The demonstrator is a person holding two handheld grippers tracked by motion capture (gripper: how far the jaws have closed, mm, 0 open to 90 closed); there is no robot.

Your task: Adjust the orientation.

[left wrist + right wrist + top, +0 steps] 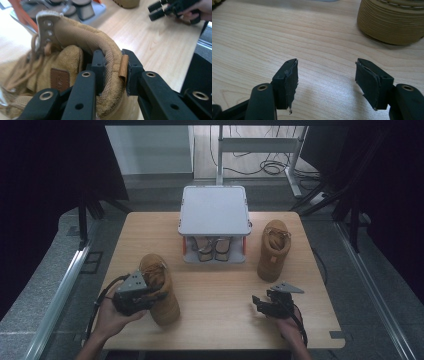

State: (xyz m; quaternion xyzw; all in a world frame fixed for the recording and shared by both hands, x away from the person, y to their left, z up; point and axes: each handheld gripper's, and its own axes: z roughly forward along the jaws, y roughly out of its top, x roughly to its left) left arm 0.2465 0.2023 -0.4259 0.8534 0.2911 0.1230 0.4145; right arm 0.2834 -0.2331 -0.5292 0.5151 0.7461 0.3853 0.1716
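A tan suede boot (161, 292) stands at the table's front left. My left gripper (152, 296) is shut on its padded heel collar (105, 47): one jaw sits inside the boot, the other presses on the outside by the ribbed pull tab (123, 66). A second tan boot (273, 249) stands at the right, and its ribbed sole (392, 22) rises in the right gripper view. My right gripper (327, 75) stands open just over the bare wood near the front right (258, 303), with nothing between its pads. It also appears far off in the left gripper view (160, 11).
A grey two-level rack (215, 210) stands at the back centre of the wooden table (220, 285), with a pair of sandals (212, 247) on its lower shelf. Dark curtains flank both sides. A desk frame and cables lie on the floor beyond.
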